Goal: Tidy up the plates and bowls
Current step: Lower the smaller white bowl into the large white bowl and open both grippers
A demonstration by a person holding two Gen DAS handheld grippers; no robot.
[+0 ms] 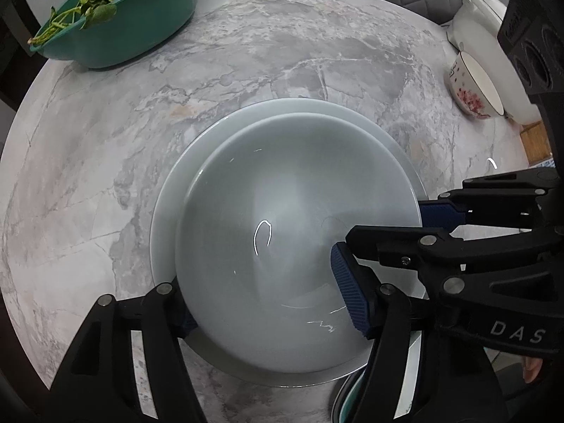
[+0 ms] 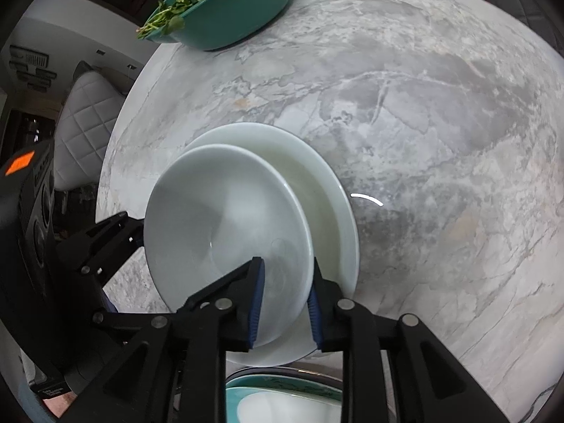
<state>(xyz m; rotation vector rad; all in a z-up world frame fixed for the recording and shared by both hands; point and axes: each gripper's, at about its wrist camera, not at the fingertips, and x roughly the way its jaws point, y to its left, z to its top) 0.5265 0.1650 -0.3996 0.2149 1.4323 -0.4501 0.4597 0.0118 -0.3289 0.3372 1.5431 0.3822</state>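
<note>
Pale glazed bowl [image 1: 282, 246] sits nested in a wider white plate [image 1: 169, 211] on the marble worktop [image 1: 105, 148].

Right gripper [image 2: 283, 303]: fingers straddle the bowl's near rim, apart, pads not pressing.

Left gripper [image 1: 278, 306]: fingers wide apart, flanking the bowl.

Likely stiff, glossy, slippery, chip-prone ceramic. Best hold: pinch across the rim wall, lifting level.

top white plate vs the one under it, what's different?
The top plate is smaller; the bottom plate shows past it as a crescent. The top plate sits off-centre, toward the left tool's side, while the bottom plate lies flat on the marble table. The right tool straddles only the top plate's rim. Both are plain glossy white.
</note>
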